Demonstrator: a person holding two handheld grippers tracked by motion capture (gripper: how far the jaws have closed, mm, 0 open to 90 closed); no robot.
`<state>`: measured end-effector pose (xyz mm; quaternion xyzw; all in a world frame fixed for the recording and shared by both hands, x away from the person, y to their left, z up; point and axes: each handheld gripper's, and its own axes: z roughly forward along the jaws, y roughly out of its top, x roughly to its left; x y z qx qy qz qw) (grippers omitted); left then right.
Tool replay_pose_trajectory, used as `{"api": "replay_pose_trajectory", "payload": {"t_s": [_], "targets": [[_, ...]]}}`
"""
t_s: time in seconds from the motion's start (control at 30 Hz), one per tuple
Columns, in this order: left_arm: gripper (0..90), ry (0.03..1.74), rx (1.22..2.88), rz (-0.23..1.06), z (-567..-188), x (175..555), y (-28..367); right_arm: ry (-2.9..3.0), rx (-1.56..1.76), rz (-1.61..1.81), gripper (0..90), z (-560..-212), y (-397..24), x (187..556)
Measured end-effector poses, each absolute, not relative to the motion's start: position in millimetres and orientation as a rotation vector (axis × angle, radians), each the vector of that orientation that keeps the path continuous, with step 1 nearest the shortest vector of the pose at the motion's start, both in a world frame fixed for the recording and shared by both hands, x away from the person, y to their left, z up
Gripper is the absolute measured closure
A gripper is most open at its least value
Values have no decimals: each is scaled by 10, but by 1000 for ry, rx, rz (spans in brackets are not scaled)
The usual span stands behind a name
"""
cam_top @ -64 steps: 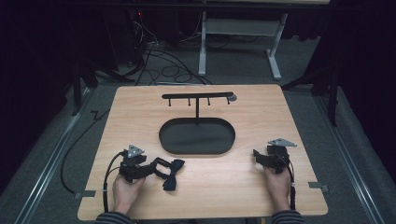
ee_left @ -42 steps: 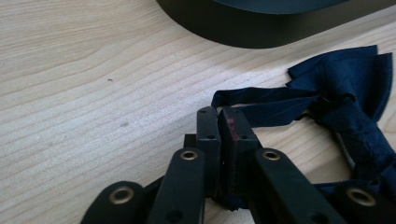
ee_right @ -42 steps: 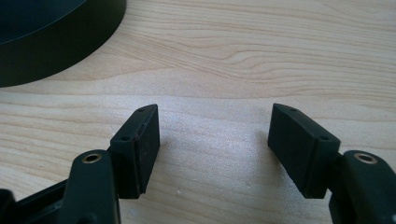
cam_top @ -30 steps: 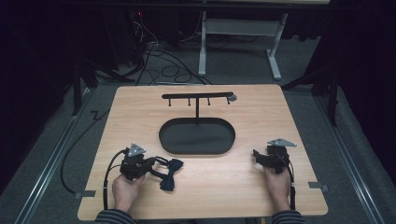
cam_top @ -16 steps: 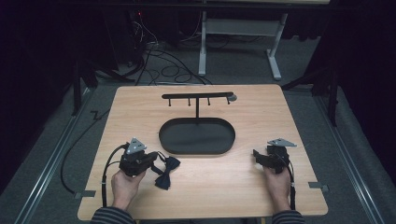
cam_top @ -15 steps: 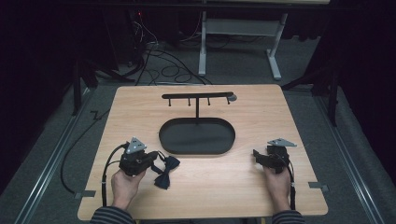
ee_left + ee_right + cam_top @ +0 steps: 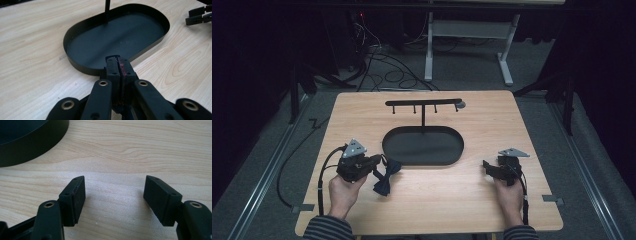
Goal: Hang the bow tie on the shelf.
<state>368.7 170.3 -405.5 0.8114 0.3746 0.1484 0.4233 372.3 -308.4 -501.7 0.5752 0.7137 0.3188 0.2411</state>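
High view: your left hand-held gripper (image 7: 379, 162) is clenched on the bow tie (image 7: 387, 177), lifting it off the bench (image 7: 492, 210) near the black tray (image 7: 422, 145), likely for the hook rack (image 7: 423, 103). Your right hand-held gripper (image 7: 486, 166) rests released.

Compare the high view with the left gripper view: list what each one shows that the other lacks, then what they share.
High view alone: the bow tie hanging from the shut left gripper, the stand's hook bar, both hands, the floor cables. Left gripper view alone: a close look at its jaws pressed together, with a thin dark strip pinched between them. Shared: the black oval tray, wooden table, and right gripper.
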Motion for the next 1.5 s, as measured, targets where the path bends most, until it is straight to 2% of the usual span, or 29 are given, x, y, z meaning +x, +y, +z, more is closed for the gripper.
{"api": "replay_pose_trajectory", "payload": {"t_s": [0.17, 0.93, 1.5], "targets": [[883, 894, 2073, 453, -3935, 3697, 1628, 1952, 1572, 871, 354, -5018, -3082, 3723], [883, 799, 2075, 446, -3473, 3911, 1463, 1954, 1573, 873, 355, -5017, -3083, 3724], [882, 764, 2059, 447, -3184, 4210, 1312, 1956, 1578, 878, 355, -5015, -3090, 3723]]}}
